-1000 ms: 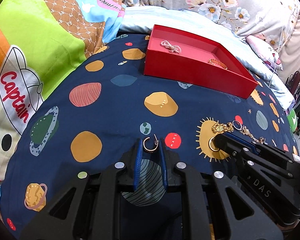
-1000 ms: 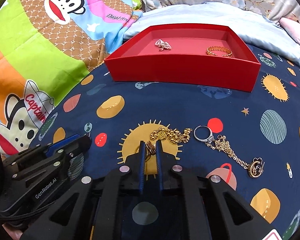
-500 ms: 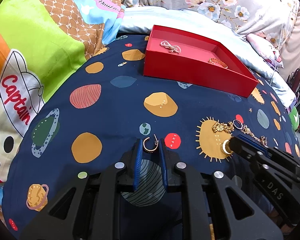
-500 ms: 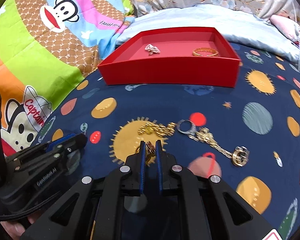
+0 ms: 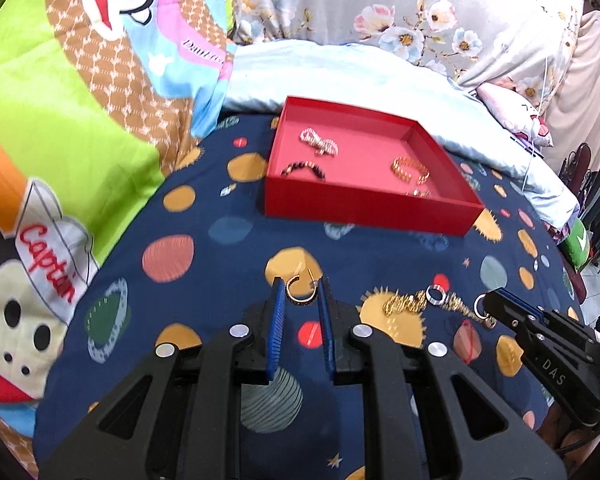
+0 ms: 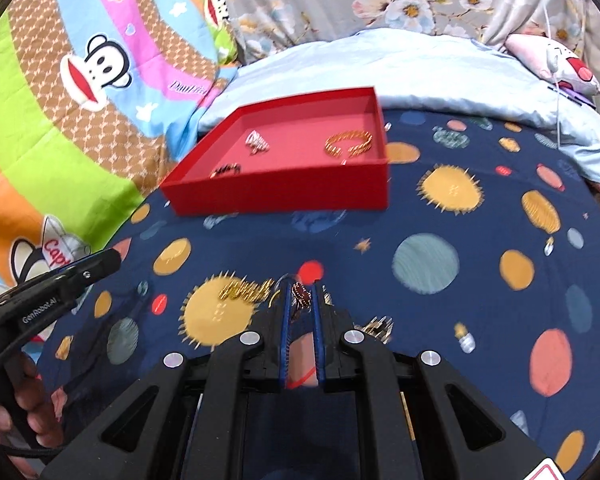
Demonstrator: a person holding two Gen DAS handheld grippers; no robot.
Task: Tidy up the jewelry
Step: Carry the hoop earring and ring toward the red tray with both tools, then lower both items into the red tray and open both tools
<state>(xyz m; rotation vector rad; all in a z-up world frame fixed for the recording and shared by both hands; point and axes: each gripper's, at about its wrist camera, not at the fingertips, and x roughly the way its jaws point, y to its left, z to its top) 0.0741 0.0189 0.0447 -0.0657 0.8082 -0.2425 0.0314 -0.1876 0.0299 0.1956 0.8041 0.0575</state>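
Observation:
My left gripper [image 5: 301, 289] is shut on a gold hoop earring [image 5: 299, 292] and holds it above the navy planet-print blanket. My right gripper [image 6: 301, 294] is shut on a ring with a dark red top [image 6: 301, 294]; it shows in the left wrist view [image 5: 485, 303] at the right. The red tray [image 5: 364, 206] lies further back and holds a pearly bow piece [image 5: 319, 142], a dark bead bracelet [image 5: 303, 168] and a gold cuff [image 5: 410, 168]. A gold chain [image 5: 406, 302], a silver ring [image 5: 435, 294] and another chain [image 5: 462, 306] lie on the blanket.
A bright cartoon-monkey quilt [image 5: 60, 140] rises at the left. A pale blue sheet [image 5: 360, 76] and floral pillows [image 5: 420, 20] lie behind the tray. A hand holding the left tool shows at the lower left of the right wrist view [image 6: 24, 412].
Both grippers have risen off the blanket with their pieces and moved toward the tray, so its inside shows more. The right gripper lifted the ring away from the gold chain.

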